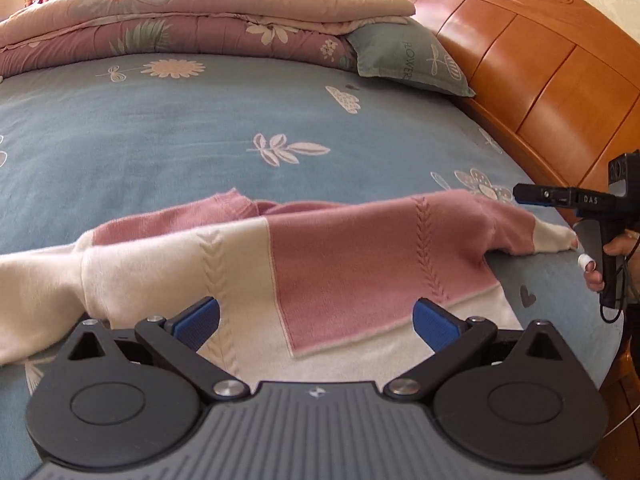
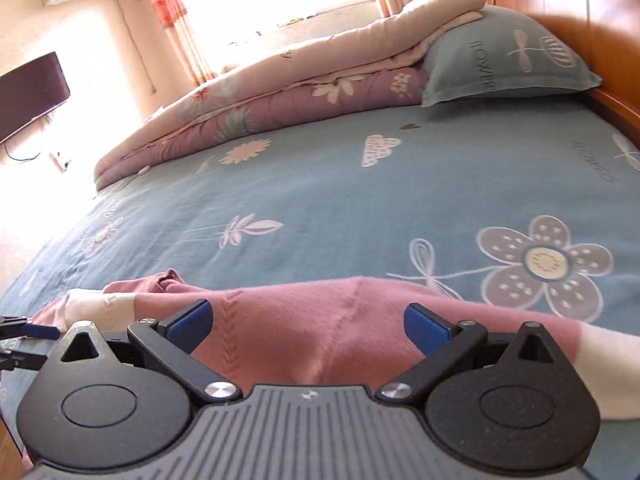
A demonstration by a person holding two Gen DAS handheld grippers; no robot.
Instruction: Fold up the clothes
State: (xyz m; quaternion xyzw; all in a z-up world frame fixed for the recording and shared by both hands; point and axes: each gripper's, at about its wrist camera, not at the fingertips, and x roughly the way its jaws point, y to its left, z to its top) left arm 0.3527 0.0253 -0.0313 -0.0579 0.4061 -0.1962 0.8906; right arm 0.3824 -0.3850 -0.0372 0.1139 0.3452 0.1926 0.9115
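A pink and cream knit sweater [image 1: 320, 264] lies spread flat on the near part of the blue bedsheet [image 1: 200, 132], sleeves out to both sides. My left gripper [image 1: 316, 324] hovers open just above its lower body, blue pads wide apart with nothing between them. In the right wrist view the sweater [image 2: 304, 320] shows its pink shoulder and a cream cuff at the right. My right gripper [image 2: 308, 326] is open over that pink part. From the left wrist view the right gripper [image 1: 520, 194] appears at the far right, held by a hand, beside the right sleeve's cream cuff.
A folded floral quilt [image 1: 192, 20] and a blue-green pillow [image 1: 408, 56] lie at the far side of the bed. A wooden headboard [image 1: 540, 60] runs along the right. A dark screen [image 2: 28, 92] hangs on the left wall, beside a bright window.
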